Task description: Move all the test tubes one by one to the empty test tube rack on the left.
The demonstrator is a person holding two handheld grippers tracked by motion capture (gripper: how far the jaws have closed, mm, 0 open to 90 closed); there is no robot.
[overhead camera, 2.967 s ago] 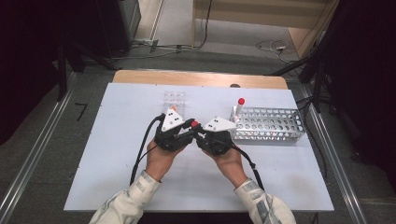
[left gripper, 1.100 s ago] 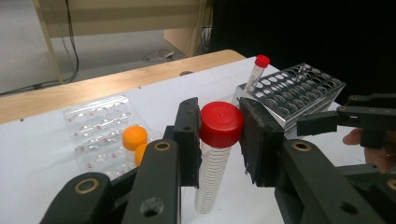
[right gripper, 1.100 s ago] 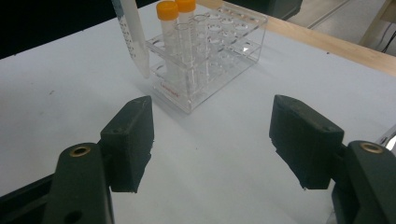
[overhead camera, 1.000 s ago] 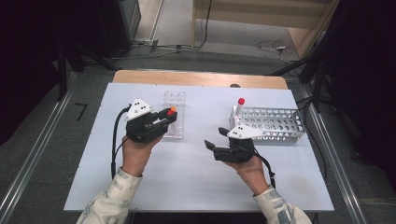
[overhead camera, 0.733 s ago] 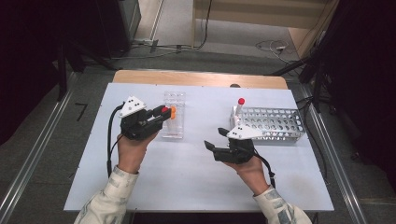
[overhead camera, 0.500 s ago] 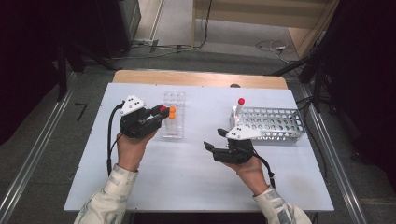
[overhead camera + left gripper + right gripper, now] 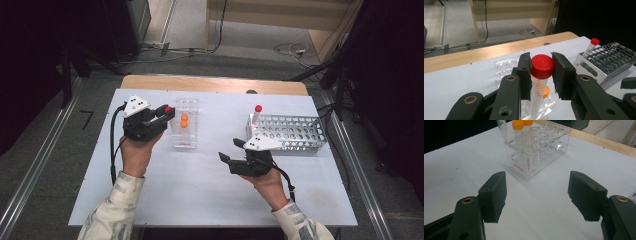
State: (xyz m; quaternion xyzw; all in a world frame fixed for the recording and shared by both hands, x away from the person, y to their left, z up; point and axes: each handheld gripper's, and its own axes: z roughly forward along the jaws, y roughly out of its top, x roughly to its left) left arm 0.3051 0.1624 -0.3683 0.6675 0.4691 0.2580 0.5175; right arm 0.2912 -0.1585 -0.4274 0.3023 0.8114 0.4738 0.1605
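My left hand-held gripper (image 7: 541, 75) is squeezing the red-capped clear plastic tube (image 7: 539, 82) upright, hanging it over the clear plastic rack (image 7: 184, 125) so it can drop straight in. My right hand-held gripper (image 7: 537, 195) is waiting with jaws wide apart over the white tabletop (image 7: 210, 190), holding nothing.

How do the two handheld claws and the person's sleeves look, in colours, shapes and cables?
Both claws, left claw and right claw, are black, each with a grey three-cornered plate on top and a black cable trailing back along the forearm. Their two jaws end in flat black pads, and brass-coloured rivets mark the joints. The sleeves are pale with a faint mottled pattern and ribbed cuffs.
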